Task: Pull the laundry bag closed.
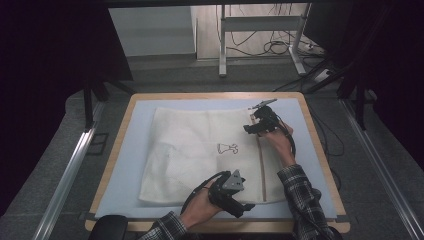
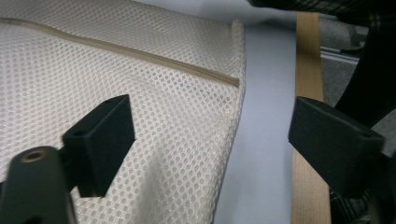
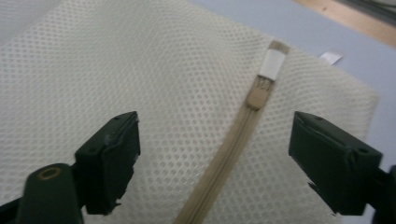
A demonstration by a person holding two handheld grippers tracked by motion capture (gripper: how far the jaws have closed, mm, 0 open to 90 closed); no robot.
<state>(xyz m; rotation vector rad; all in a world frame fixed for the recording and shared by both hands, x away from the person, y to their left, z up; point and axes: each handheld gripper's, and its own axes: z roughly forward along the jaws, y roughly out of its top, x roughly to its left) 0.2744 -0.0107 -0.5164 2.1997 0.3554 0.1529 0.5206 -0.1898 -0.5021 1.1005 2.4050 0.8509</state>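
Mesh bag flat on the blue mat, both sets of jaws wide open and empty.

Left gripper low over the near edge of the bag, right gripper over the far end of the zipper, beside the pull; nothing pinched in either. Likely trouble: snagging the open weave on a jaw corner, grabbing only the top layer so the bag bunches, missing the small pull, or dragging the bag toward the table edge.
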